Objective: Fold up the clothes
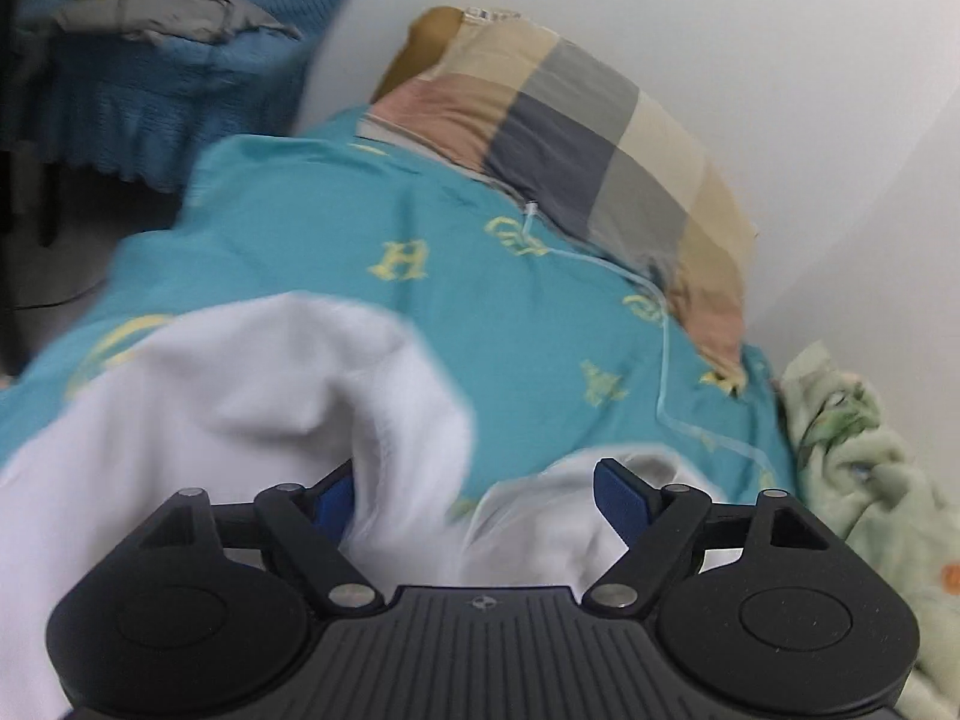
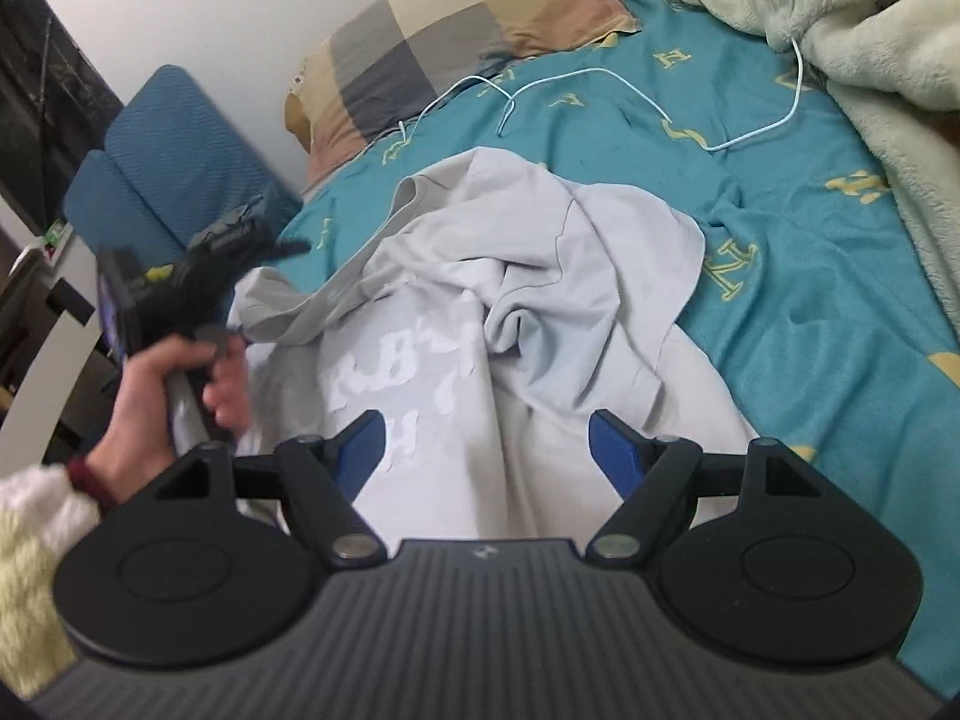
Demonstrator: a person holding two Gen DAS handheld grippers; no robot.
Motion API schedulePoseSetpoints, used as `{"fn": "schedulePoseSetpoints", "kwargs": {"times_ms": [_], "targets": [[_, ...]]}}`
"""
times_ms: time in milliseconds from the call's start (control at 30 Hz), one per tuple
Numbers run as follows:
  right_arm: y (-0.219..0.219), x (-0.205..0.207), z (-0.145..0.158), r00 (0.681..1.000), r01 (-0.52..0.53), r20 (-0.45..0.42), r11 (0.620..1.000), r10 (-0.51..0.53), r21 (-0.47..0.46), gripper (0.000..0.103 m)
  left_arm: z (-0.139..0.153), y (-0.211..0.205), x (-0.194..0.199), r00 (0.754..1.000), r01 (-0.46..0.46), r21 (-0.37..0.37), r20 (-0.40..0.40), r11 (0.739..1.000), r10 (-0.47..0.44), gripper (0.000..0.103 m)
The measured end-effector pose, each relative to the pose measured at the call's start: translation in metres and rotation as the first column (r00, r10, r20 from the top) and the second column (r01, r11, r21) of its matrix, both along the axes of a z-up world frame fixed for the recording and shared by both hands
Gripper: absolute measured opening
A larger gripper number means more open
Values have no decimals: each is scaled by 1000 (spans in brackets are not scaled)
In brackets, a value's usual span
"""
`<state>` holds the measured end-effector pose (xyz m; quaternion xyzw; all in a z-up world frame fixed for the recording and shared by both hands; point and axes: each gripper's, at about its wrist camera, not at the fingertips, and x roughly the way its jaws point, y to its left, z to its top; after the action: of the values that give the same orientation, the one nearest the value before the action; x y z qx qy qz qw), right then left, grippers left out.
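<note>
A pale grey T-shirt point(image 2: 480, 312) with white lettering lies crumpled on the teal bedsheet point(image 2: 810, 276). My right gripper point(image 2: 486, 438) is open just above its near part, with cloth between and under the blue pads. My left gripper point(image 1: 474, 492) is open low over the same shirt point(image 1: 252, 384), with a fold bunched against its left pad point(image 1: 333, 501). In the right wrist view the left gripper point(image 2: 198, 276) is blurred at the shirt's left edge, held by a hand.
A checked pillow point(image 2: 456, 30) lies at the head of the bed by the white wall. A pale green fleece blanket point(image 2: 840, 18) is heaped along the right side. A thin white cable point(image 2: 600, 75) runs across the sheet. A blue chair point(image 2: 174, 162) stands left of the bed.
</note>
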<state>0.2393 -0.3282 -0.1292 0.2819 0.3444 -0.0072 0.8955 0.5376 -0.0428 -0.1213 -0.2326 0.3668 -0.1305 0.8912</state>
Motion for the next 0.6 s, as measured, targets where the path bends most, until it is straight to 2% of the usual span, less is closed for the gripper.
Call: {"fn": "schedulePoseSetpoints", "kwargs": {"times_ms": [133, 233, 300, 400, 467, 600], "targets": [[2, 16, -9, 1000, -12, 21, 1000, 13, -21, 76, 2, -11, 48, 998, -55, -64, -34, 996, 53, 84], [2, 24, -15, 999, -32, 36, 999, 33, -17, 76, 4, -13, 71, 995, -100, -105, -5, 989, 100, 86], [4, 27, -18, 998, -47, 28, 999, 47, -12, 76, 4, -19, 80, 998, -57, -130, -12, 990, 56, 89], [2, 30, -21, 999, -48, 23, 999, 48, -12, 76, 11, -22, 67, 999, -13, -112, 30, 994, 17, 90], [0, 31, -21, 998, -52, 27, 999, 52, -3, 76, 18, -18, 47, 999, 23, -93, 32, 995, -20, 90], [5, 32, -19, 997, -65, 39, 998, 66, -18, 76, 30, 18, -25, 999, 25, -58, 49, 998, -23, 92]]}}
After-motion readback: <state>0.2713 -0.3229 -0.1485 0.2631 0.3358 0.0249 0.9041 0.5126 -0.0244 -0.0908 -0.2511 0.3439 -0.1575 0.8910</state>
